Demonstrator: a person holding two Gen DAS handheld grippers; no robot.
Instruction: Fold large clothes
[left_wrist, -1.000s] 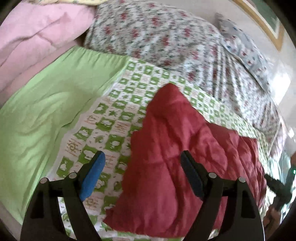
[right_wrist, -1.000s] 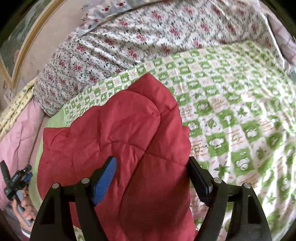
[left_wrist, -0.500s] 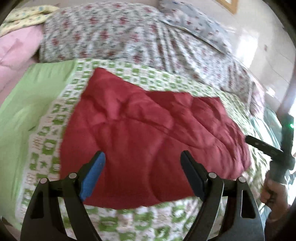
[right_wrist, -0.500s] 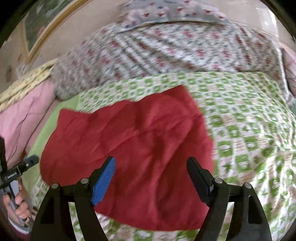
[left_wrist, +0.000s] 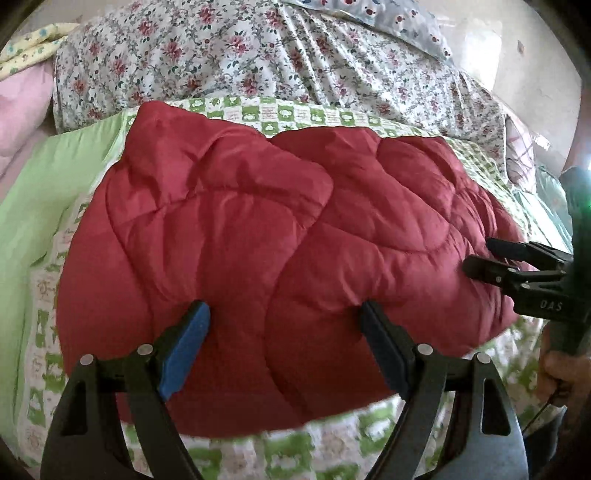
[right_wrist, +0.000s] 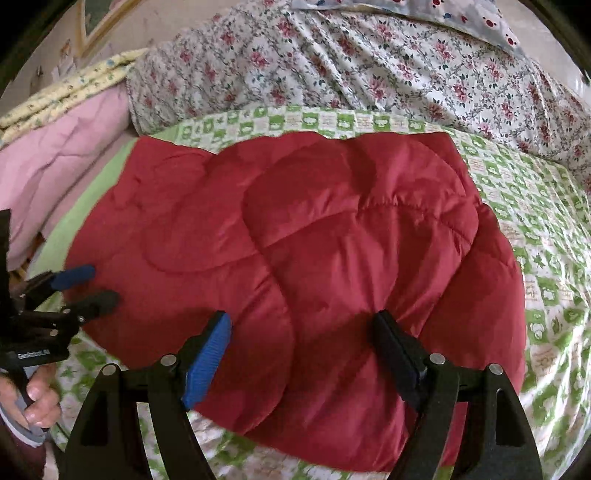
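A red quilted padded garment (left_wrist: 280, 236) lies spread on the green checked bed sheet (left_wrist: 295, 114); it also shows in the right wrist view (right_wrist: 314, 236). My left gripper (left_wrist: 284, 317) is open, its fingers pressing into the garment's near part. My right gripper (right_wrist: 303, 328) is open the same way over the garment's near right part. Each gripper shows in the other's view: the right one (left_wrist: 480, 258) at the garment's right end, the left one (right_wrist: 92, 288) at its left end.
A floral quilt (left_wrist: 258, 55) is heaped at the back of the bed, with a pillow (left_wrist: 388, 18) behind it. A pink blanket (right_wrist: 62, 147) and a yellow one (right_wrist: 74, 88) lie to the left. A plain green sheet (left_wrist: 44, 192) borders the left side.
Both grippers have swung from the garment's outer sides to face it squarely and have come down close, so the fingers now press into the red fabric. The garment now lies spread wide.
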